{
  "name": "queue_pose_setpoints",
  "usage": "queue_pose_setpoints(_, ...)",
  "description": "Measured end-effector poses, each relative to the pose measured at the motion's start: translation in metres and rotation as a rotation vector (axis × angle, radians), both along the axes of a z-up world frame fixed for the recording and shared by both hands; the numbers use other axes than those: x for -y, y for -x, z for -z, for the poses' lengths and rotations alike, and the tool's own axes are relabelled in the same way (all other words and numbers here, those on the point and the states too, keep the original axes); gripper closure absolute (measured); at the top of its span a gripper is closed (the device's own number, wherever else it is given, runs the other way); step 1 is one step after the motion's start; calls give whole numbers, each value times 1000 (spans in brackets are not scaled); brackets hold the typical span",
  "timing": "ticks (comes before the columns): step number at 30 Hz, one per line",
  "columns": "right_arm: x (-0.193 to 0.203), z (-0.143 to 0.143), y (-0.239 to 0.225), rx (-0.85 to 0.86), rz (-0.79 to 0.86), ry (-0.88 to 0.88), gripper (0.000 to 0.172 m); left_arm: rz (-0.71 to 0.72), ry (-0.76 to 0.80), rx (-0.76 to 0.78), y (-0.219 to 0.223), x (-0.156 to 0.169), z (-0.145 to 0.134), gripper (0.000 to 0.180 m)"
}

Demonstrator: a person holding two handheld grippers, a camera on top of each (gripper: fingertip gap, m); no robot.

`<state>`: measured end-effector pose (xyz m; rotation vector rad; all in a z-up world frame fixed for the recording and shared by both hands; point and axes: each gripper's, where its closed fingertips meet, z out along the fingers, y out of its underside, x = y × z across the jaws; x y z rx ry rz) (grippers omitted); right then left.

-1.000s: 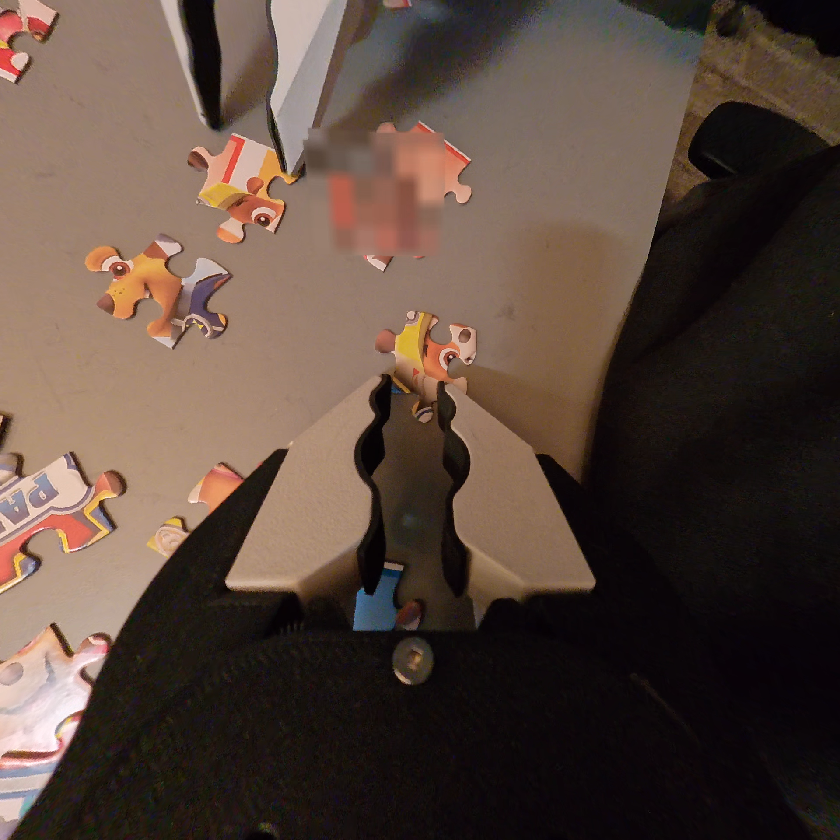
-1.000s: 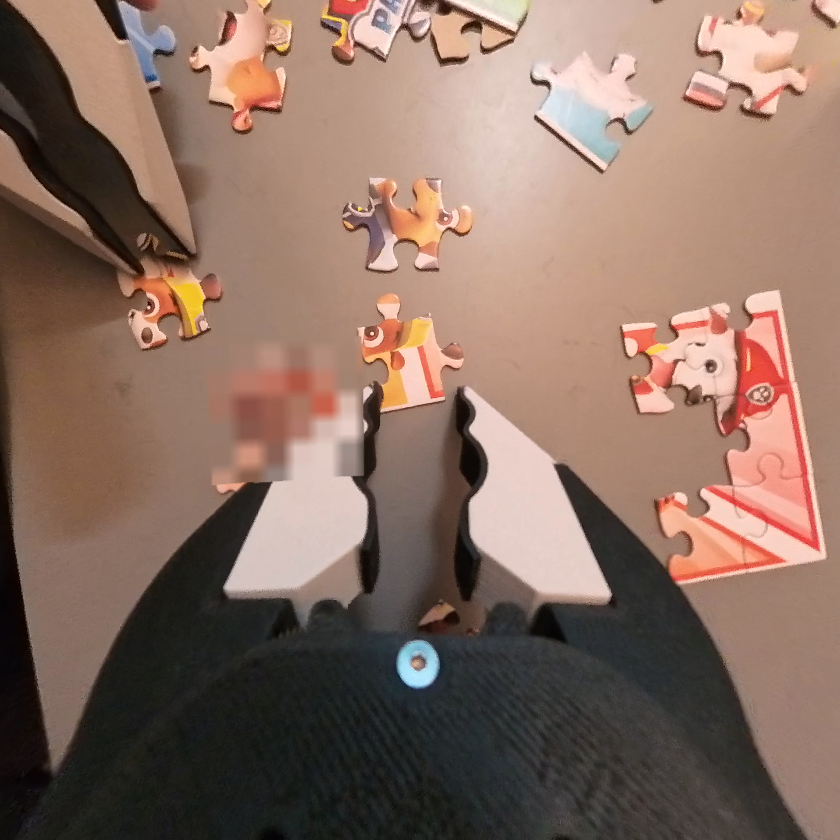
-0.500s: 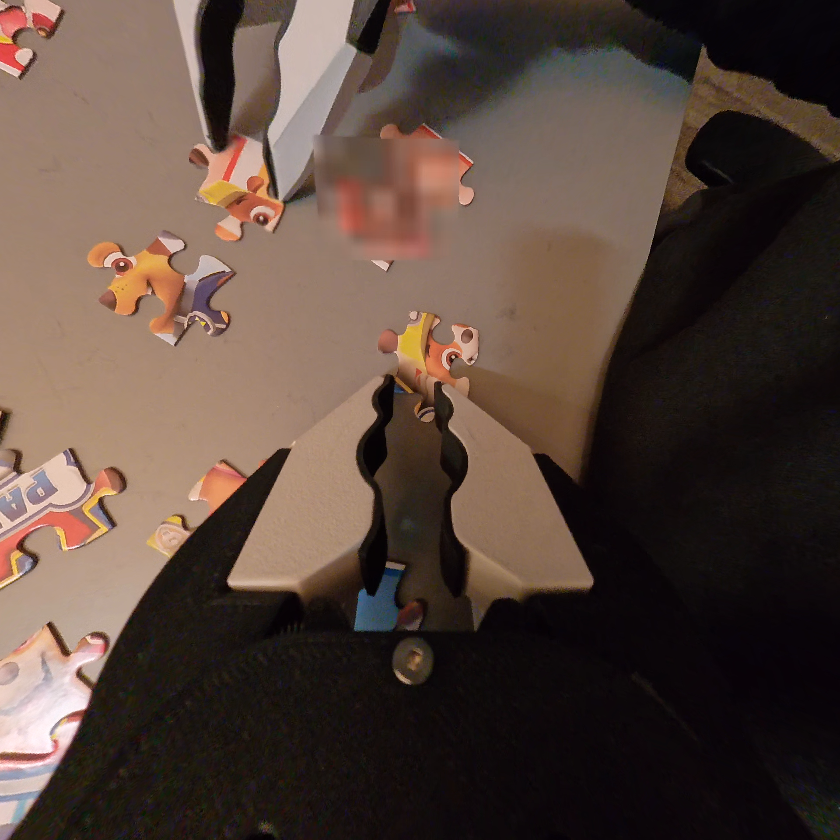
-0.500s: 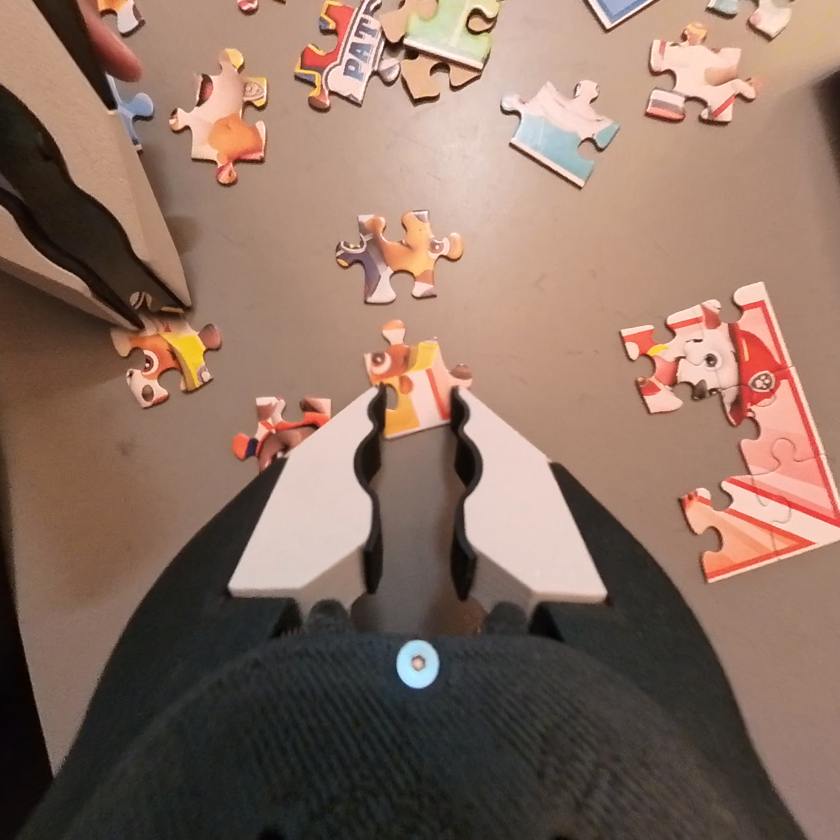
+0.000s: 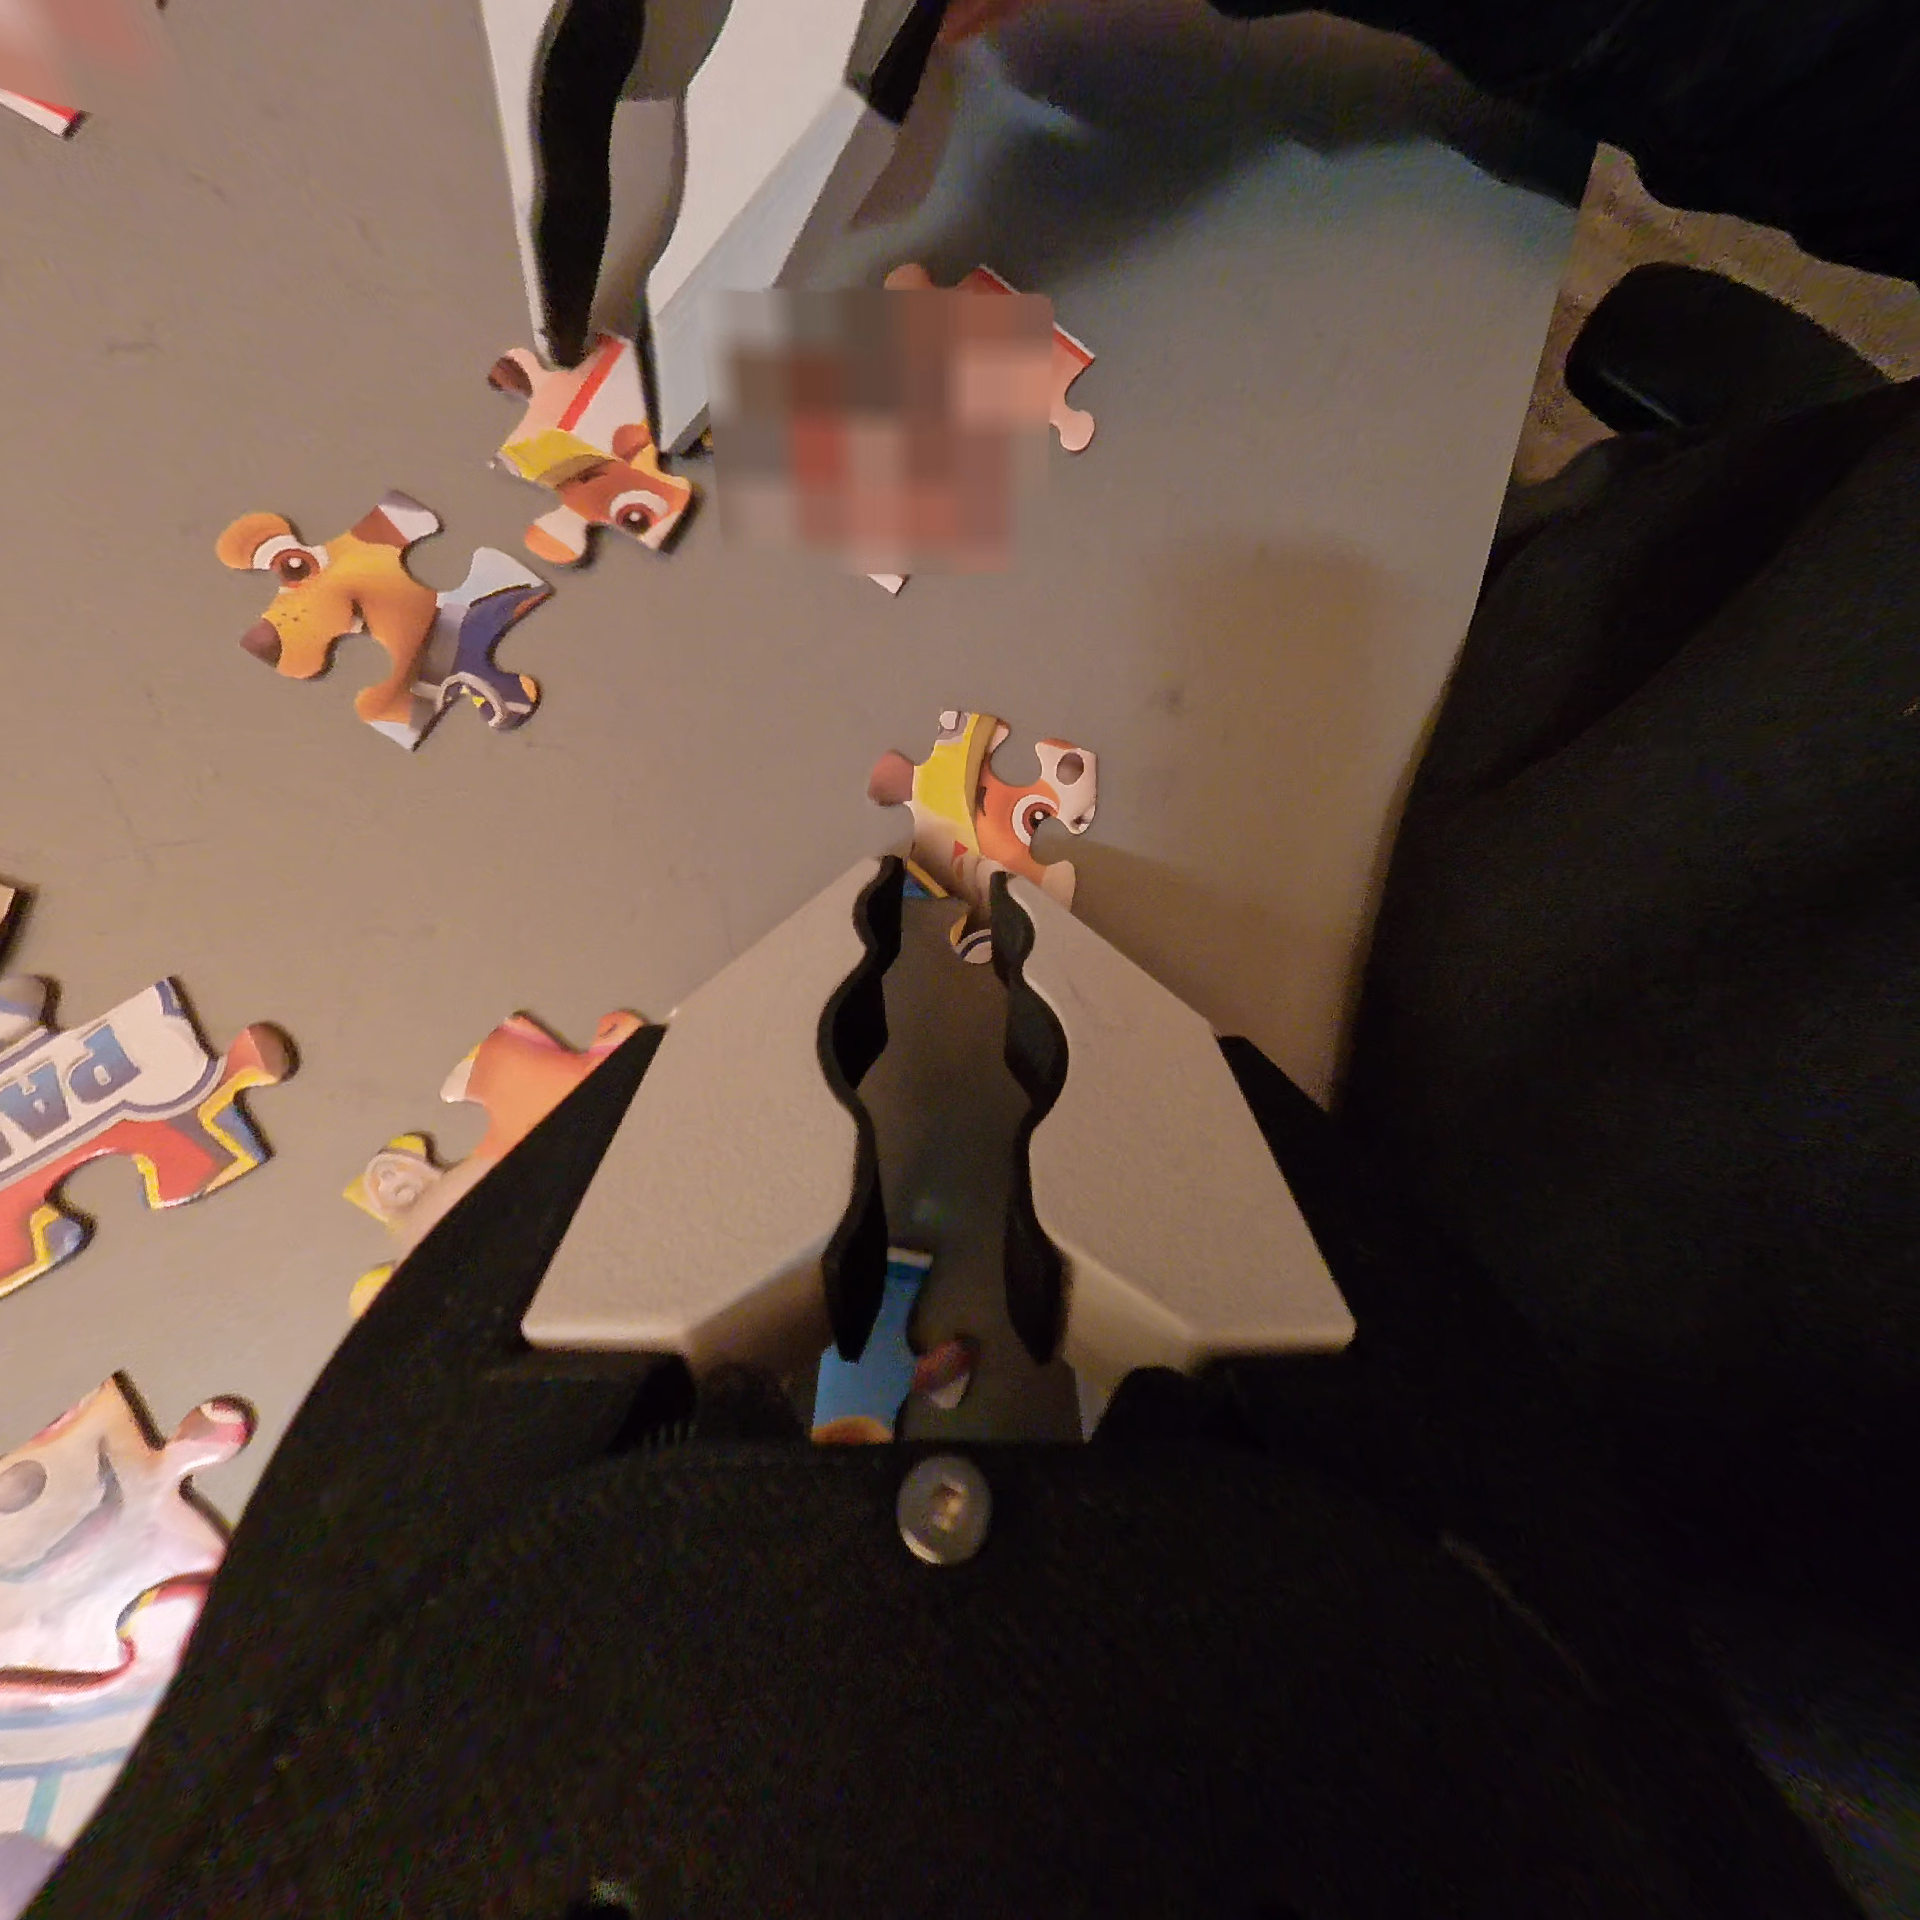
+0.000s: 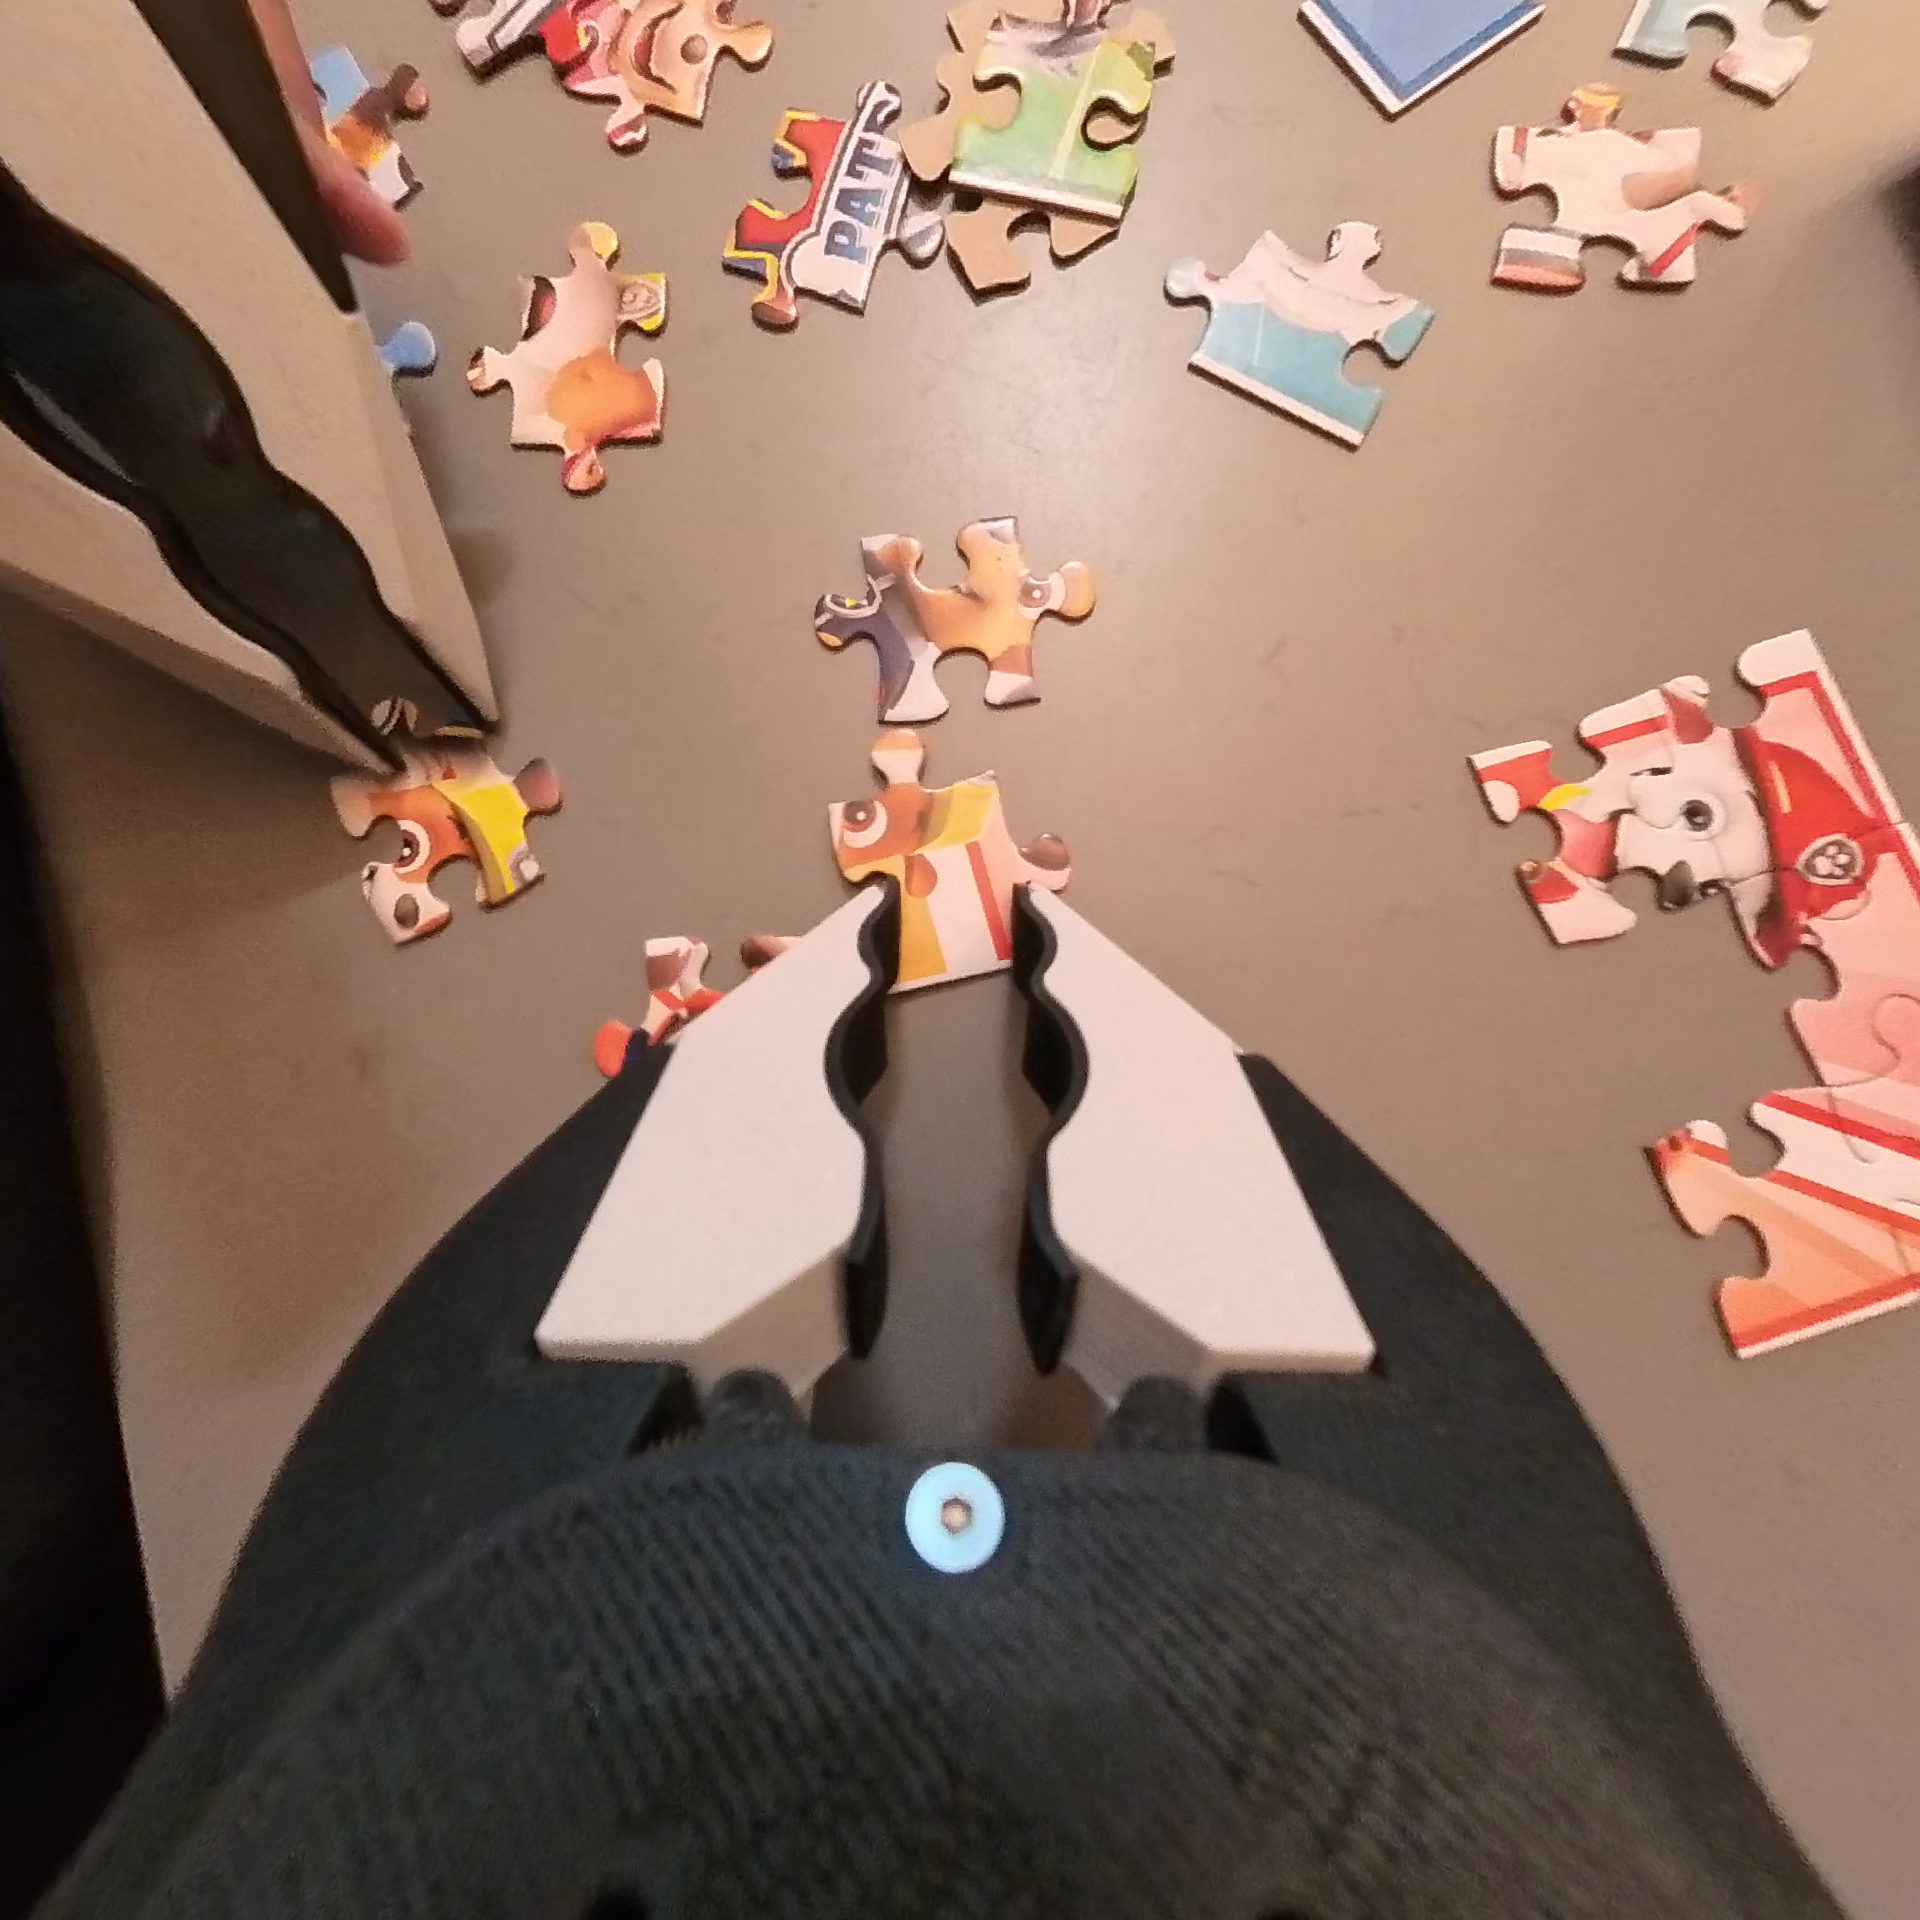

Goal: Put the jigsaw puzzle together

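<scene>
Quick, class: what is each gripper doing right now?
Left gripper: closed on an orange-and-yellow cardboard puzzle piece.
Right gripper: closed on an orange, white-and-red striped puzzle piece.

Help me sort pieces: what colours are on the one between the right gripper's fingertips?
Orange, yellow, white, red stripe; right wrist view.

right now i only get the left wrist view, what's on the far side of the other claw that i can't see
Observer: To the right of the right claw, an assembled pink and red corner section of several joined pieces lies flat on the table.
Operator: any loose ones out that way
Observer: Yes, a light blue and white piece lies alone, face up, farther out from the claw.
Operator: anything stacked
Observer: A green piece lies partly on top of a plain brown, face-down piece near the far edge of the view.
</scene>
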<state>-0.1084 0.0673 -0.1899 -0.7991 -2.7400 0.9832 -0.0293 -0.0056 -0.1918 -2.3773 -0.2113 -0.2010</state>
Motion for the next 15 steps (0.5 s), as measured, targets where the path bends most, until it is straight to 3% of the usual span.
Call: queue_pose_setpoints(15, 51, 1, -35, 16, -160, 8, 154, -88, 49, 6, 14, 35, 0, 167)
